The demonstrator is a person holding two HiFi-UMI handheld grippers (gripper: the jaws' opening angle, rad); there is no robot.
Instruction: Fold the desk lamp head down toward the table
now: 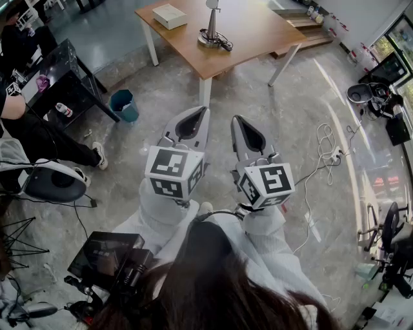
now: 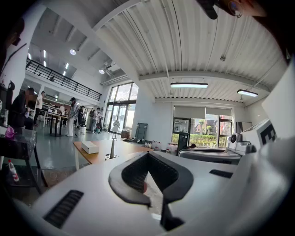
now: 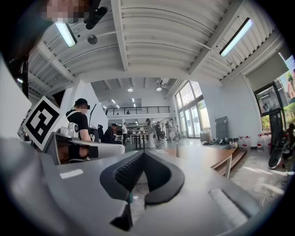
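Observation:
The desk lamp (image 1: pixel 211 26) stands upright on the far wooden table (image 1: pixel 258 38), with its cable coiled at the base. The head view shows the lamp well ahead of both grippers, across open floor. My left gripper (image 1: pixel 204 111) and right gripper (image 1: pixel 236 120) are held side by side in front of me, both pointing toward the table. Both are shut, with nothing between the jaws. In the left gripper view the lamp (image 2: pixel 113 147) is small and distant beyond the left gripper (image 2: pixel 148 154). In the right gripper view the lamp (image 3: pixel 177 145) shows faintly past the right gripper (image 3: pixel 144 152).
A white box (image 1: pixel 170 15) lies on the table's left end. A blue bin (image 1: pixel 123 105) stands on the floor left of my path, near a black table (image 1: pixel 64 71) and a seated person (image 1: pixel 39 132). Cables (image 1: pixel 326 151) trail on the floor at right. Black equipment (image 1: pixel 106 256) sits at my lower left.

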